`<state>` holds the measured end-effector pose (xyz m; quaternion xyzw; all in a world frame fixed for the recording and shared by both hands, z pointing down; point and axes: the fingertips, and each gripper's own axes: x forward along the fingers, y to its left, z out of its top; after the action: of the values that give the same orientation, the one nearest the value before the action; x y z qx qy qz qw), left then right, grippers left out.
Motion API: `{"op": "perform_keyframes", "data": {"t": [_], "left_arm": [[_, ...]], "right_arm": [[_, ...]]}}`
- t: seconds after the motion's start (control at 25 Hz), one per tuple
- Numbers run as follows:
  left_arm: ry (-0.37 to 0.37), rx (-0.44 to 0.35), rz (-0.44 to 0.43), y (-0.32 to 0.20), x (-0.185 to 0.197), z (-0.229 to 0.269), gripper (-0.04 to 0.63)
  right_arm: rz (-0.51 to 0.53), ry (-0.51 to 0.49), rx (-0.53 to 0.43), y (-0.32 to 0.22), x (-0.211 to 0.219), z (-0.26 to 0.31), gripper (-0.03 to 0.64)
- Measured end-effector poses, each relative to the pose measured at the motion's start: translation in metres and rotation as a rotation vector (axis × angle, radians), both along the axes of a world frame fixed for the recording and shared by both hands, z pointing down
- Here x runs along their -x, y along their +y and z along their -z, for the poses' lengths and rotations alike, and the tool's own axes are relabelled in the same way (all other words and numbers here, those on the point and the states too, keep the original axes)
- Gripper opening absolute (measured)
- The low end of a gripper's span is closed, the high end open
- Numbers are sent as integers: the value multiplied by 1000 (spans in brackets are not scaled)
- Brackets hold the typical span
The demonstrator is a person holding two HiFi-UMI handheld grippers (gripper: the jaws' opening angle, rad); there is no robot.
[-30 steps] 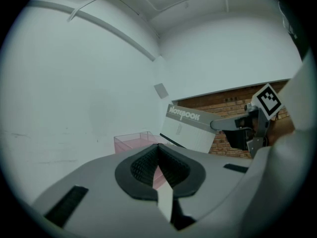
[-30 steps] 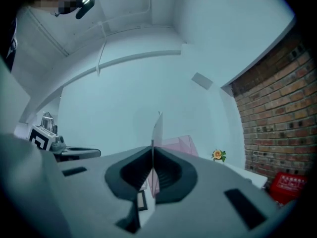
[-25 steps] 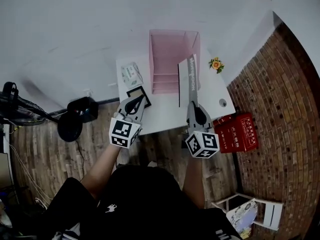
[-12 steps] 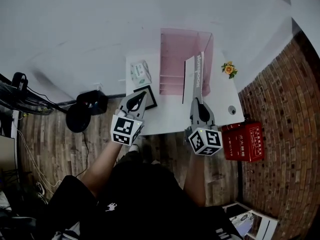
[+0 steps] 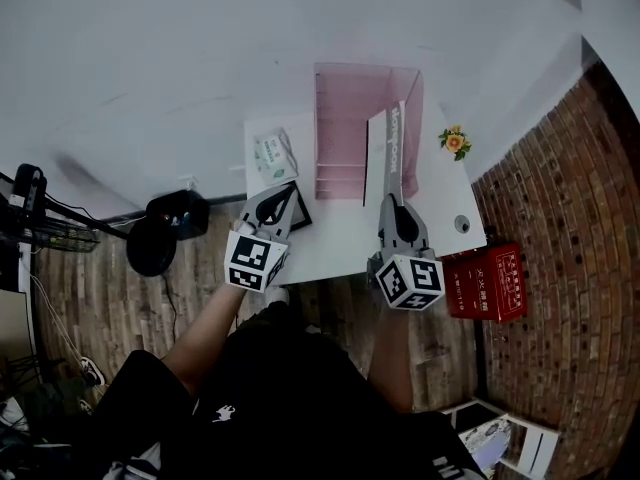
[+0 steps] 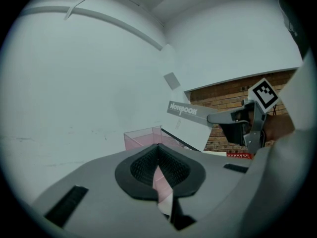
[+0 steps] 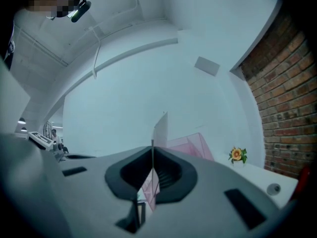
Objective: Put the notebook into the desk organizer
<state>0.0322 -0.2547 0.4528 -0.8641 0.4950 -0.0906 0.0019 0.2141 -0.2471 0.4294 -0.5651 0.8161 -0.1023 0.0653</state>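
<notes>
Item: notebook (image 5: pixel 384 160), thin, flat and rectangular, with a grey spine strip printed in white letters and a pale cover. It is held upright on its long edge, with its near end pinched between the fingers of the right gripper (image 5: pixel 389 201). In the right gripper view it runs edge-on as a thin vertical line between the dark ribbed pads, which are pressed onto it from both sides, and its far corner rises above the jaw tips. Position: lifted over the white table (image 5: pixel 340 236), against the right-hand part of the desk organizer (image 5: pixel 345 118); whether its lower edge is inside a compartment cannot be told. Desk organizer: translucent pink plastic, box-shaped, with upright walls and stepped dividers, standing at the table's far edge against the white wall. Left gripper (image 5: pixel 283 191): grey body, black ribbed pads with the tips brought together and nothing between them, hovering over the table's left part, well apart from the notebook. Also on the table: a small packet with green print (image 5: pixel 273 155), a flat black-framed square (image 5: pixel 298 208) and a small orange flower (image 5: pixel 455 141). Surroundings: wood plank floor (image 5: pixel 100 308), brick wall (image 5: pixel 560 198) and a red box (image 5: pixel 485 284).
</notes>
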Motion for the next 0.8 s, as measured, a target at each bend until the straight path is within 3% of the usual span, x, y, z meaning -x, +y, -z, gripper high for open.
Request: {"op": "perform_keyframes", "data": {"t": [0.4,0.8], "left_arm": [[46,-9,-90,-60,5,11,2],[43,-23,-143,-109,12,15,2]], "right_arm": [[-29,11,-29,-50,24,24,11],[-35,21,19,-102,54,12,11]]}}
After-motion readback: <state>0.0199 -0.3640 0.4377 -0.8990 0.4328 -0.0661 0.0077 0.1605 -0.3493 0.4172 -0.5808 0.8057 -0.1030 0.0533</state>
